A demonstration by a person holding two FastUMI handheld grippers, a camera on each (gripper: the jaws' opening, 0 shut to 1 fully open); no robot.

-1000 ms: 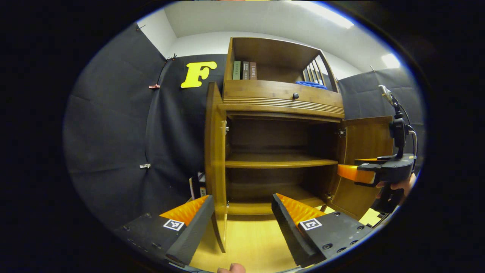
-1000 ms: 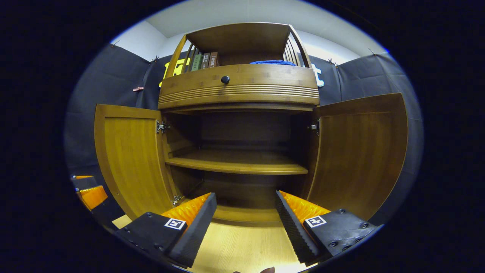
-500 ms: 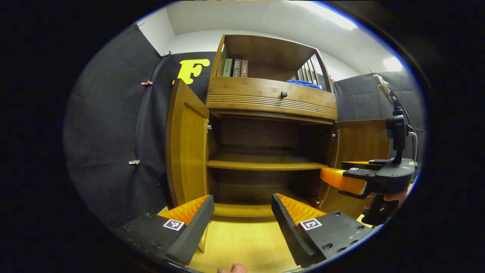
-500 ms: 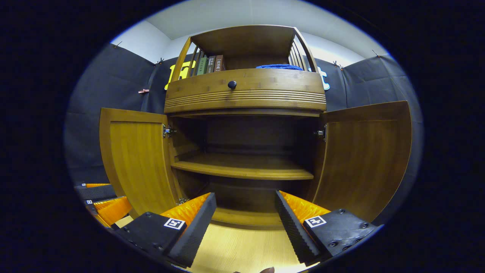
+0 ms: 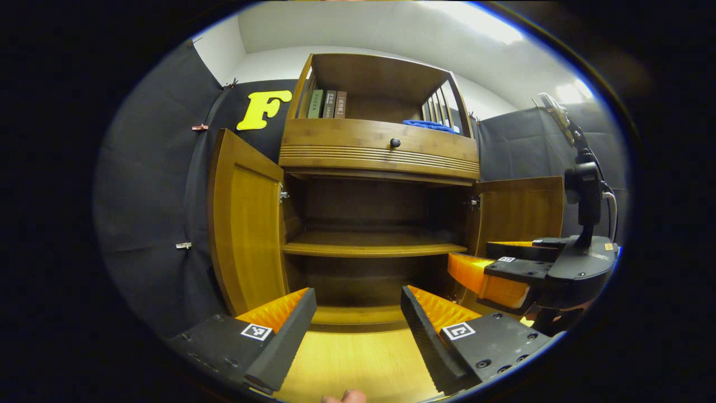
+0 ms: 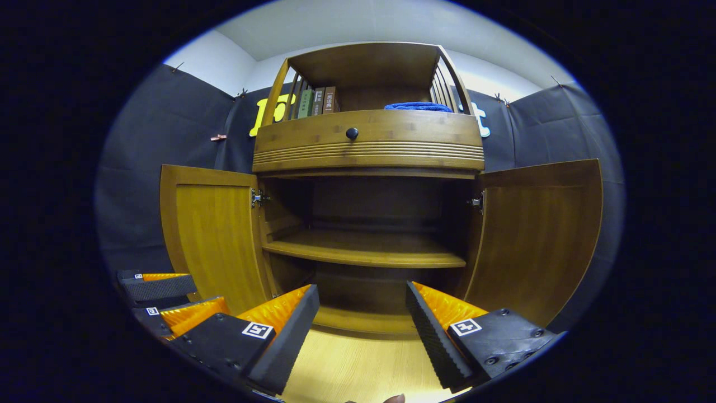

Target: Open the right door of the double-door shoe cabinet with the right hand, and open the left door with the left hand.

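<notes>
Nearest to me are my two sets of jaws: my left gripper (image 5: 358,322) stands wide apart with nothing between its two fingers, and my right gripper (image 6: 362,324) stands just as wide and just as empty. Under both lies the pale wooden floor (image 6: 358,369), bare between the fingers. In the left gripper view my right gripper (image 5: 495,271) shows off to the side, in front of the right door, with its black camera mast (image 5: 582,190) rising above it; in the right gripper view the fingers of my left gripper (image 6: 168,302) sit low, just before the left door. Beyond them stands the brown double-door wooden shoe cabinet (image 6: 366,162), one piece with two doors, both swung wide: the left door (image 6: 215,235) and the right door (image 6: 540,235) each hang on silver hinges, of which I can see one per door. Inside I count one curved middle shelf (image 6: 363,254) and one bottom board, both bare. Above the opening runs one ribbed drawer with one round black knob (image 6: 352,133). On the open top shelf stand three books (image 6: 316,102) upright at the left, and one folded blue cloth (image 6: 417,106) lies at the right. Behind everything hangs the black cloth wall (image 6: 168,129), pinned with small clips.
</notes>
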